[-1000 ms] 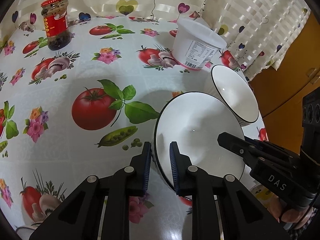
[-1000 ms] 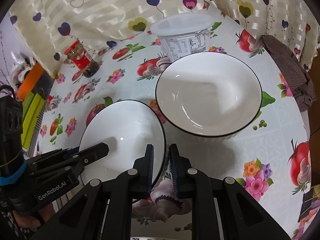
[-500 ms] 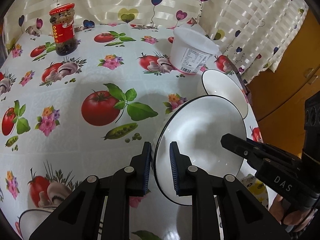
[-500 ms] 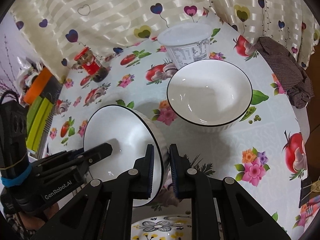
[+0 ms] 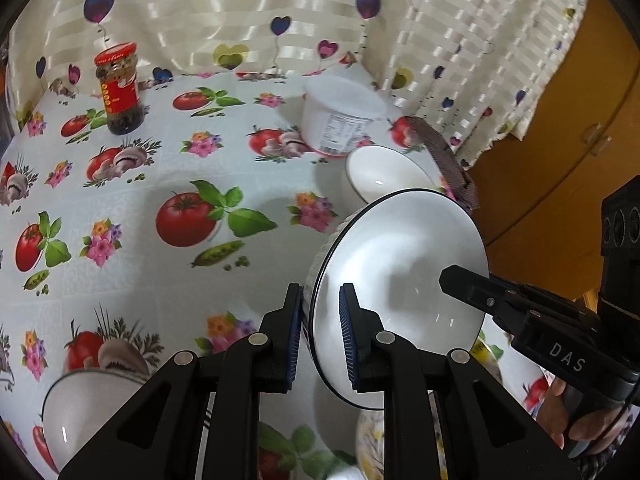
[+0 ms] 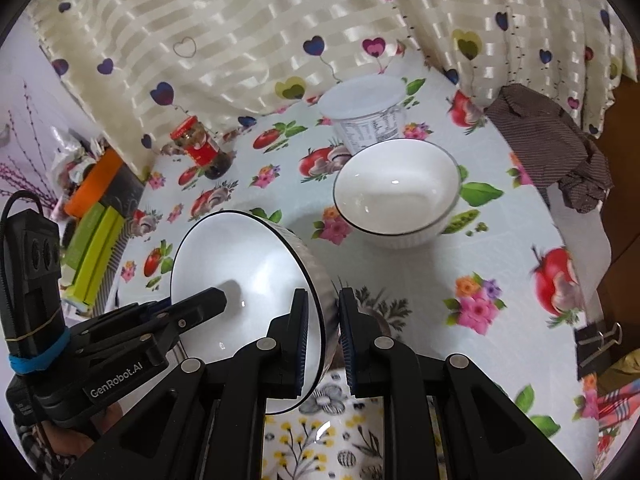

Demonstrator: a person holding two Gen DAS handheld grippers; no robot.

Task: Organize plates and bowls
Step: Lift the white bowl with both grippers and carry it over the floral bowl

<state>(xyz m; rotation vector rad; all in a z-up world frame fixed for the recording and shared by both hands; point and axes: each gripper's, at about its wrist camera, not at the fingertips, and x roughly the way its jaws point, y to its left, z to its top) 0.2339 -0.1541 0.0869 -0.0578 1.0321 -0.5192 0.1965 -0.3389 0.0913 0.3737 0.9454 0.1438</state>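
Currently both grippers are clamped on the same white bowl point(image 5: 400, 280). Left gripper point(image 5: 319, 336) pinches the rim on one side, one blue pad inside the bowl and one on the ribbed outer wall. Right gripper point(image 6: 323, 336) does the same on the opposite rim (its body, marked DAS, shows at the right edge of the left wrist view).

Bowl is off the tablecloth point(image 5: 160, 184) and tilted, its opening turned away from level; black-edged rim, inside empty.

Second white bowl point(image 6: 396, 196) of the same pattern sits upright on the cloth, just in front of the white lidded tub point(image 6: 366, 116); from the right wrist view the bowl's far rim overlaps the tub's base, so I can't tell if they touch.

Below the held bowl, at the near table edge, a plate with yellow flower print point(image 6: 304, 436) is partly hidden by the gripper. Another white bowl point(image 5: 84, 412) sits at lower left of the left wrist view, partly cut off.

Other items: red-lidded jar point(image 5: 119, 88) far back near the heart-print curtain point(image 5: 248, 12), a brown striped cloth point(image 6: 556, 144) bunched at the right table edge, green and orange boxes point(image 6: 96, 232) past the left edge.
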